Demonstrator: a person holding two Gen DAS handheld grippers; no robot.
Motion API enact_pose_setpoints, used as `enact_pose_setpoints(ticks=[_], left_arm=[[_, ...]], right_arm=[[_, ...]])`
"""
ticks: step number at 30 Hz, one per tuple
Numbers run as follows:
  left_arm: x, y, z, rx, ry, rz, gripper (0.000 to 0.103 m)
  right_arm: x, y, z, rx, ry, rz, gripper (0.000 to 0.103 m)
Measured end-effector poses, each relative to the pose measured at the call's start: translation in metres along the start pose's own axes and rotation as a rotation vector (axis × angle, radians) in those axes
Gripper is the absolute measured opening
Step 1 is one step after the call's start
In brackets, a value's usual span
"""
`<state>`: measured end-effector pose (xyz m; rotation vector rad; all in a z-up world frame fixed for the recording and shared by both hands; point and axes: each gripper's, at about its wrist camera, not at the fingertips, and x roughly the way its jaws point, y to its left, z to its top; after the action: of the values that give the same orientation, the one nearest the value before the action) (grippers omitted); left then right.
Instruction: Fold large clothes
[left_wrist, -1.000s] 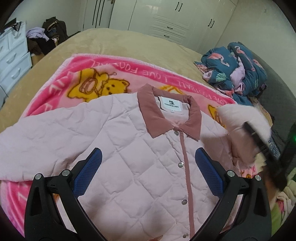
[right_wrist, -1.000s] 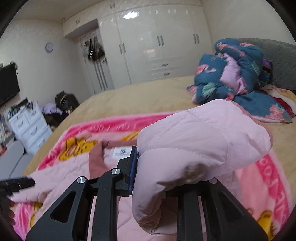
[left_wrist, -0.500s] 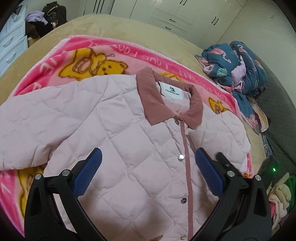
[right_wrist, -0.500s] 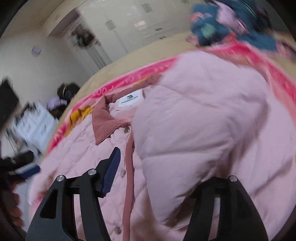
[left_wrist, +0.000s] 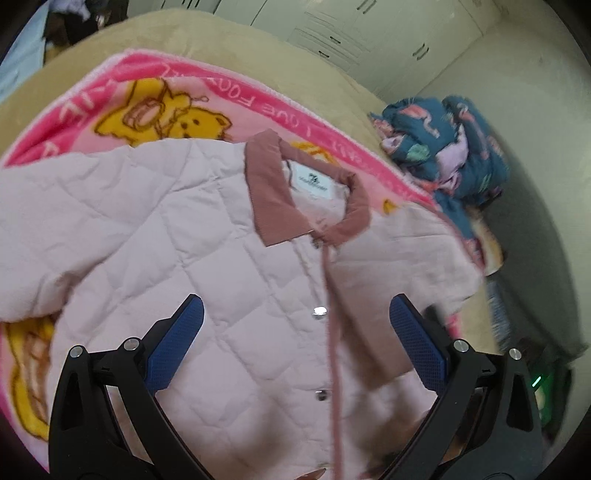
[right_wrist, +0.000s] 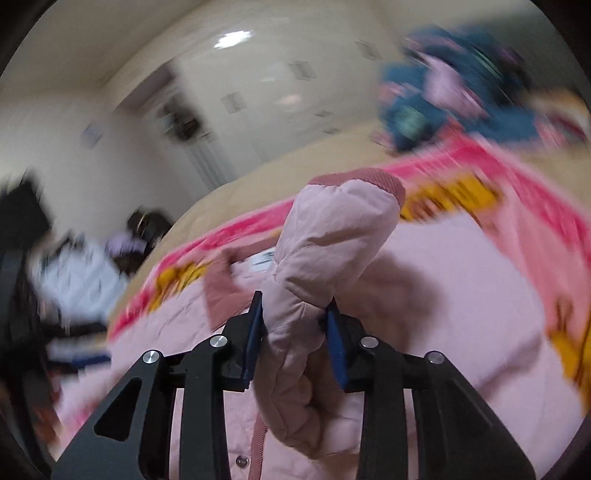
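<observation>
A pale pink quilted jacket (left_wrist: 207, 236) with a dusty-rose collar (left_wrist: 269, 195) lies front up on a pink cartoon blanket (left_wrist: 155, 96). Its snap placket runs down the middle. My left gripper (left_wrist: 295, 339) hovers open above the jacket's chest with nothing between its blue pads. My right gripper (right_wrist: 295, 332) is shut on the jacket's right sleeve (right_wrist: 332, 243), and the ribbed cuff stands up beyond the pads. That sleeve is lifted over the jacket body (right_wrist: 461, 288). The other sleeve stretches out to the left in the left wrist view.
The blanket covers a tan bed (left_wrist: 221, 51). A heap of dark blue patterned bedding (left_wrist: 450, 151) sits at the bed's far right. White wardrobes (left_wrist: 351, 29) line the back wall. Drawers and bags (right_wrist: 81, 266) stand beside the bed on the left.
My right gripper, open around the sleeve half a second ago, has shut on it and lifted the cuff. The left gripper has stayed open and moved only slightly over the jacket.
</observation>
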<state>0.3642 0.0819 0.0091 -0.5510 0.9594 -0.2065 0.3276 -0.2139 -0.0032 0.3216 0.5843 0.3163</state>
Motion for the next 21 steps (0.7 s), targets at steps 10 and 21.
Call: enact_pose_setpoints(ticks=[10,21], left_arm=[[0.012,0.026,-0.011,-0.101,0.07,-0.059,0.094],[0.049,0.054,-0.05,-0.17,0.209,-0.092,0.094]], right_arm=[[0.029,0.089,-0.053,-0.337,0.235,0.139,0.039],[-0.001,0.066,-0.065,-0.233,0.322,0.178,0.082]])
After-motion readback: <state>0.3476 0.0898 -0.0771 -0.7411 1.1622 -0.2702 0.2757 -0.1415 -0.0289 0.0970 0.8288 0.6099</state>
